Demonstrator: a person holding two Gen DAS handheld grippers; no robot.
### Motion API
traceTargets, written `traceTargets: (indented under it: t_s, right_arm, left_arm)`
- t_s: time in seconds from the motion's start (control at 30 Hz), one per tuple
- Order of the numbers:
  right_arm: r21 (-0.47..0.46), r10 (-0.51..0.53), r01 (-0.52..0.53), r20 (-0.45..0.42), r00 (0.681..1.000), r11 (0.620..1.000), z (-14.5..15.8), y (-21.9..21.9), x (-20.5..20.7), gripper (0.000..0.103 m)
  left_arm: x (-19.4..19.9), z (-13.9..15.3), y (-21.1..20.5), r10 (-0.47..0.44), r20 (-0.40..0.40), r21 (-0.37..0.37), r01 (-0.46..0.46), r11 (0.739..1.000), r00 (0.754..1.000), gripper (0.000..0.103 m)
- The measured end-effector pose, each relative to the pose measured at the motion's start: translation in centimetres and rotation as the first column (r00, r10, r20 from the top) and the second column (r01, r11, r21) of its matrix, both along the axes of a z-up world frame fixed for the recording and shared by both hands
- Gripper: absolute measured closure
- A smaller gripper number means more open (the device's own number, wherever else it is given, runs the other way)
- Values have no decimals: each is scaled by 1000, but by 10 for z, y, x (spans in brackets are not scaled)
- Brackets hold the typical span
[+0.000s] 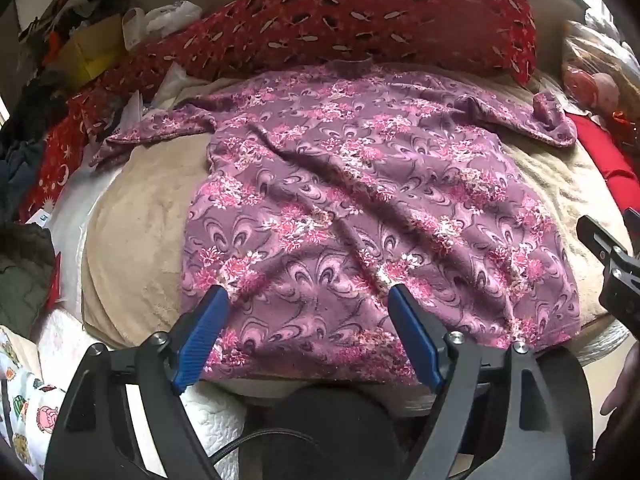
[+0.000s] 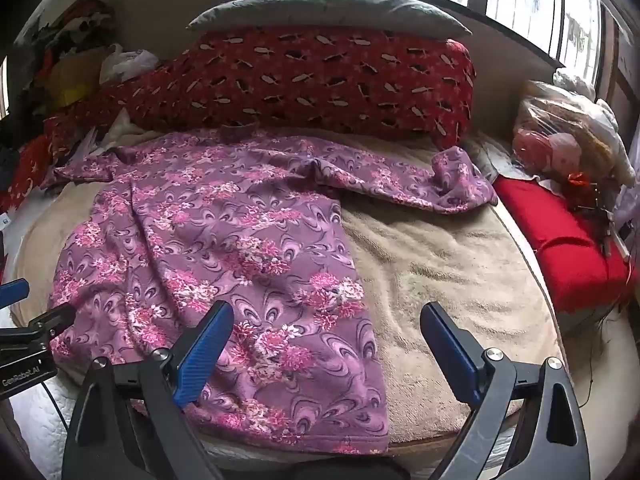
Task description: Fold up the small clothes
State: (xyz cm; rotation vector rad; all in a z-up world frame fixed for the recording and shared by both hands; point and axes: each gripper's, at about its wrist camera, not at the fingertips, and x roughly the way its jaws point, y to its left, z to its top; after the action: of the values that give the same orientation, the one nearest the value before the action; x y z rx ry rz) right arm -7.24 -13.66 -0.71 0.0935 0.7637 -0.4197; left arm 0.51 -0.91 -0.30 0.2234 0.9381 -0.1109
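A purple floral long-sleeved top (image 1: 360, 200) lies spread face up on a beige blanket (image 1: 136, 216), collar towards the pillow and both sleeves stretched out sideways. It also shows in the right wrist view (image 2: 224, 240). My left gripper (image 1: 308, 300) is open and empty, hovering over the top's hem. My right gripper (image 2: 326, 316) is open and empty over the hem's right corner, where cloth meets the blanket (image 2: 440, 264). The right gripper shows at the right edge of the left wrist view (image 1: 612, 256), and the left gripper at the left edge of the right wrist view (image 2: 24, 312).
A long red patterned pillow (image 2: 320, 80) lies behind the top, with a grey pillow (image 2: 328, 12) above it. A red cloth (image 2: 568, 240) and plastic bags (image 2: 560, 136) sit to the right. Piled clothes and bags (image 1: 72, 32) crowd the left side.
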Motion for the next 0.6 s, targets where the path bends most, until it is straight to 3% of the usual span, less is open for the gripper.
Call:
traceTargets:
  t_s: [0.13,0.27,0.43,0.6]
  right_arm:
    - [5,-8,8,-8,1000,1000,-5,-2,2,8]
    - [10,-20,20,15,1000,1000,-4,-5,0,9]
    - [26,-47,47,20,999,999,-2,-11,2,9]
    - [16,-63,63,55,996,998,3,-12,-1,9]
  left_arm:
    - [0,-6,-3,-15,-9,3,16,1000,1000,21]
    - [-1,-10,0,-22,-26,-73,20,997,999,21]
    - [8,-19,4,1,-120,-178,-22,984,993,21]
    - [3,-16,-2,5,-100,-166,-22,986,995,21]
